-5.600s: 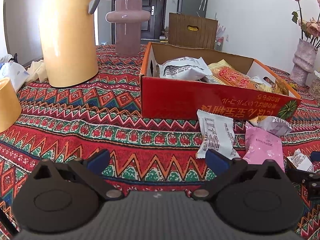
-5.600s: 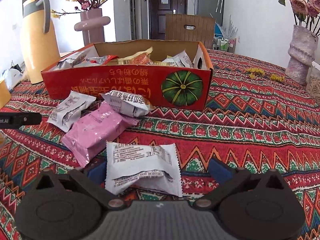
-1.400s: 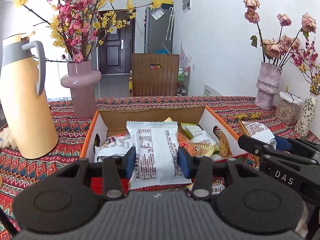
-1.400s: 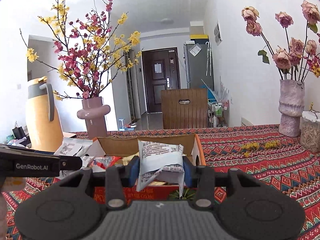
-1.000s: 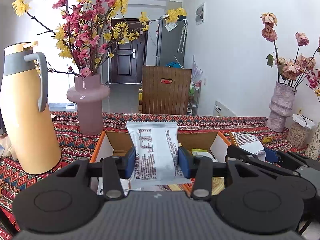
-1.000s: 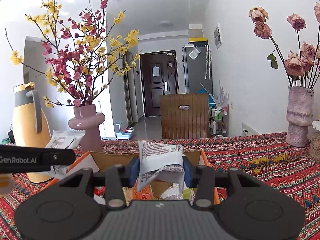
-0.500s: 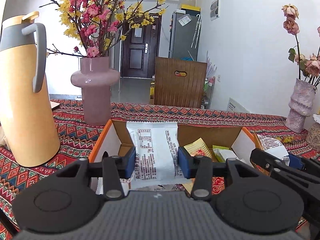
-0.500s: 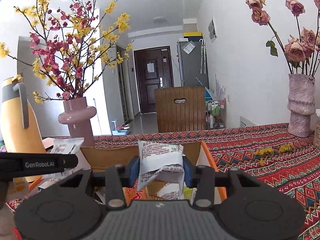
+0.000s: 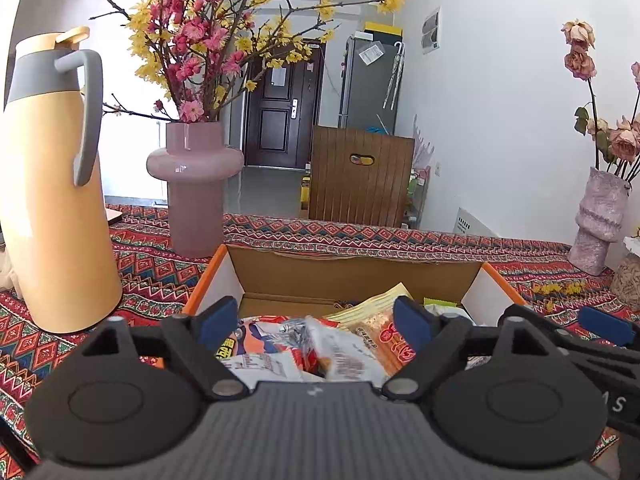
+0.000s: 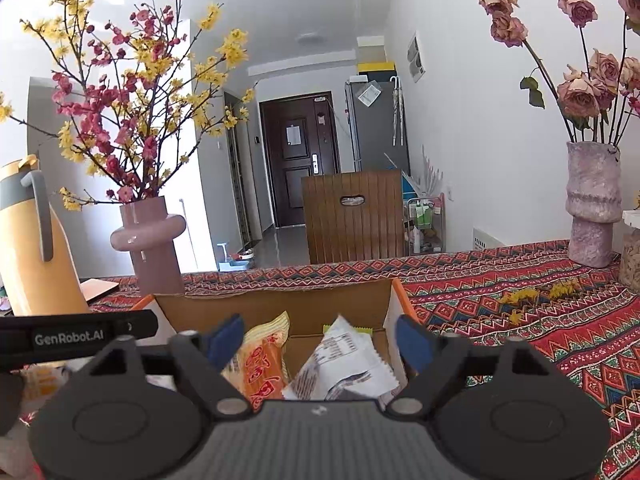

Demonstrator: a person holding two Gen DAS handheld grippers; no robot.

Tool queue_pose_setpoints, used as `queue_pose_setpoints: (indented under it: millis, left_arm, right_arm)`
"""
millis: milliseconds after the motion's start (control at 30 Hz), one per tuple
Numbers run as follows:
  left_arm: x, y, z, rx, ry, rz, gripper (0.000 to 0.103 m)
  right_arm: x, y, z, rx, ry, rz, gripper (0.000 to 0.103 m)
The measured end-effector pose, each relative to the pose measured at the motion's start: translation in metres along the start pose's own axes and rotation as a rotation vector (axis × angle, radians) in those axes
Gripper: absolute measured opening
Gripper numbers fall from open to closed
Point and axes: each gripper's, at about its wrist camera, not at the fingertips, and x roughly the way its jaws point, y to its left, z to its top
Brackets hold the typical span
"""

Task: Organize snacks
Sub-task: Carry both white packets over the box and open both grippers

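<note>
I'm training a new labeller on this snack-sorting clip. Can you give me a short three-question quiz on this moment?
1. True or false: the left tongs are clamped on a white packet.
2. Which stands left of the pink vase in the left wrist view? A) yellow jug B) wooden chair C) grey fridge
3. Fill in: the white packet below the right tongs lies in the cardboard ____.

Key
1. False. Both tongs have just been opening, and nothing sits between their pads.
2. A, the yellow jug.
3. Box, beside an orange packet.
</note>
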Motion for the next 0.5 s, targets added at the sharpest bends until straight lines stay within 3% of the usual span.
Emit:
queue_pose_setpoints:
  millis: [33,500]
  left_arm:
    - [-0.002,0.001,0.000,-0.009,-0.009,0.011,0.103]
    - [-0.013,0.001,0.006,-0.031,-0.003,0.027,0.103]
  right_arm:
    - [-0.003,-0.001,0.000,0.004,-0.013,-0.004,0.103]
    - [-0.011,-0.003,0.007,0.024,0.004,-0.024,0.103]
